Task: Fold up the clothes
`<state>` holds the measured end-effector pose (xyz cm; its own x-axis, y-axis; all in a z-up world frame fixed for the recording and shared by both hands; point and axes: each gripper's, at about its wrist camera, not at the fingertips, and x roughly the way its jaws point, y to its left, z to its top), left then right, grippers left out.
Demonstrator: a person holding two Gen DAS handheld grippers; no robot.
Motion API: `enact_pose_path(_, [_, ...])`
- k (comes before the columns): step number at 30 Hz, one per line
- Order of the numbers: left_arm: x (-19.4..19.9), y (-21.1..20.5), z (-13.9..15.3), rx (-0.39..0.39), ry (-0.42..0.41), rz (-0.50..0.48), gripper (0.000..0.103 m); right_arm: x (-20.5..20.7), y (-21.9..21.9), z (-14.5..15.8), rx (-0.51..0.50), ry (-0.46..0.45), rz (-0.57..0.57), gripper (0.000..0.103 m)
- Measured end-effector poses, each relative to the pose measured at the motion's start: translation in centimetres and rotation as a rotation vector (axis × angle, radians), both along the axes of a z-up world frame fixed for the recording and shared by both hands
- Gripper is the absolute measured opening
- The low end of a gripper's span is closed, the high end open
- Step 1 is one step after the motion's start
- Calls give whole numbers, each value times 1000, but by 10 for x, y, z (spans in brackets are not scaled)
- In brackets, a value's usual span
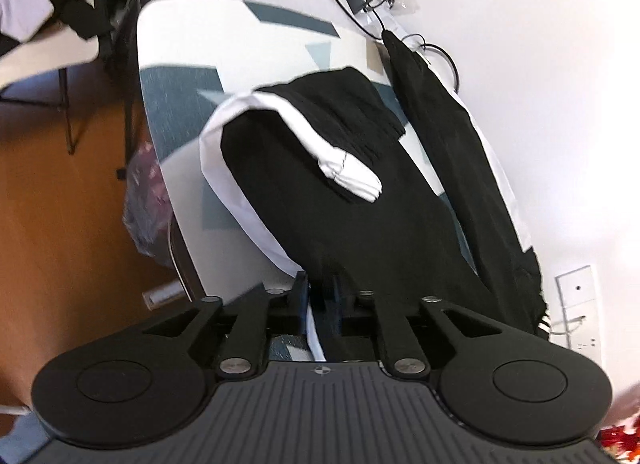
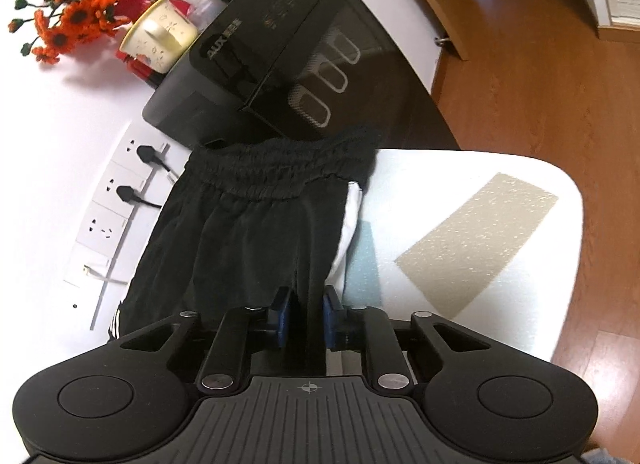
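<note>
My left gripper [image 1: 320, 296] pinches the black trousers [image 1: 360, 204] at a fold with the white side stripe; the legs run away from it across the table [image 1: 180, 44]. My right gripper [image 2: 306, 316] is clamped on the same trousers [image 2: 248, 232] below the elastic waistband [image 2: 280, 168].

Bright, even indoor light, blown-out white wall [image 1: 540, 64], slight motion blur, strong fisheye bending at edges.

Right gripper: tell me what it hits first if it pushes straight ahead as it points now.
The right gripper is already shut on the black trousers. Straight ahead it meets more of that cloth, up to the waistband; beyond that, probably the black box, though depth is unclear.
</note>
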<state>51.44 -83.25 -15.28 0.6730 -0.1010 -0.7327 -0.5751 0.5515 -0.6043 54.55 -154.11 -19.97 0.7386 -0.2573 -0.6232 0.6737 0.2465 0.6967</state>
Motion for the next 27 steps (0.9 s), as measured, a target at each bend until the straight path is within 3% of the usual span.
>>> enact_pose_path(3, [-1,-2,-11,-40,14,-3,39,-3,-2,0,15,-4,-8,13])
enact_pose_path(6, [-6,-7,-20,-42,7,-2,40,-2,-2,-1,23,6,-6,18])
enact_pose_path(8, [-7,-11,-20,-19,-5,-13,40,-2,-2,-2,25,17,-5,28])
enact_pose_path(10, [-3,-12,-20,-15,-6,-37,31,-1,-1,-5,14,18,1,30])
enact_pose_path(12, [5,-13,-21,-40,-17,-71,5,3,-1,-7,-4,9,13,31])
enact_pose_path(13, [10,-13,-18,-34,-31,-86,4,6,-2,-8,-2,0,16,30])
enact_pose_path(16, [16,-14,-2,-14,-104,-92,3,13,-9,-9,87,-6,13,7])
enact_pose_path(17, [17,-13,4,-28,-130,-89,3,14,-11,-6,112,-13,6,6])
enact_pose_path(20, [11,-9,31,-29,-235,-114,3,10,-7,27,51,-85,19,5])
enact_pose_path(24, [-12,-10,73,113,-393,-198,3,-9,3,80,-19,-172,19,4])
enact_pose_path(27, [-34,-1,90,118,-493,-191,3,-27,13,113,-56,-196,16,4])
